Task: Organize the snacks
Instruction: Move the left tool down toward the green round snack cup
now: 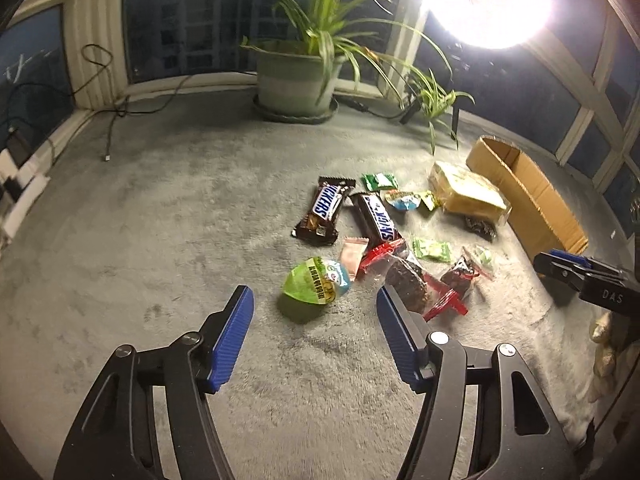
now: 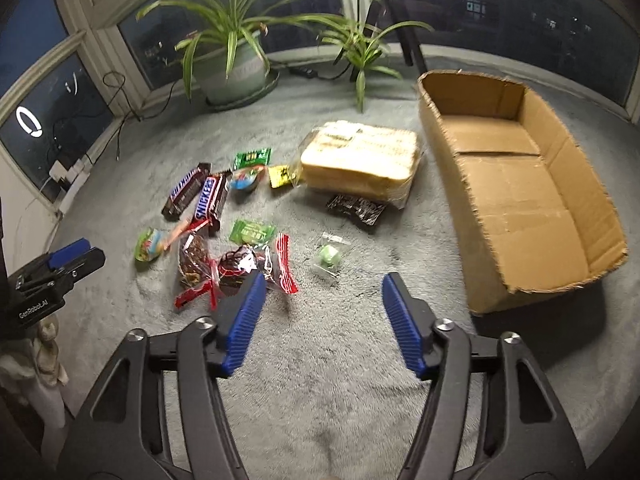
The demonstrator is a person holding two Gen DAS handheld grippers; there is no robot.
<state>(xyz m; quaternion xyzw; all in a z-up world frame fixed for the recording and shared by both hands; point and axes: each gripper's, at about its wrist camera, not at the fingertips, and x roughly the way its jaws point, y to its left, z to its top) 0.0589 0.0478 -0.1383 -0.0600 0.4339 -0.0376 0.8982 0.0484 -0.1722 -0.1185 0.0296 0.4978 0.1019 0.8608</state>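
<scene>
Snacks lie scattered on grey carpet: two Snickers bars (image 1: 326,210) (image 2: 210,200), a green egg-shaped pack (image 1: 318,282) (image 2: 148,244), clear red-zip bags of dark snacks (image 1: 408,276) (image 2: 232,268), a small green candy (image 2: 330,256) and a bag of sliced bread (image 2: 360,156) (image 1: 468,192). An open cardboard box (image 2: 520,184) (image 1: 528,192) lies to the right of them. My left gripper (image 1: 314,294) hovers open just before the egg pack, with nothing between its fingers. Near the small green candy my right gripper (image 2: 324,278) is open too and holds nothing.
A potted plant (image 1: 296,76) (image 2: 236,72) stands by the dark windows, with cables (image 1: 108,120) and a power strip (image 2: 68,172) at the left. A tripod (image 2: 404,20) stands behind the box. Bare carpet lies near both grippers.
</scene>
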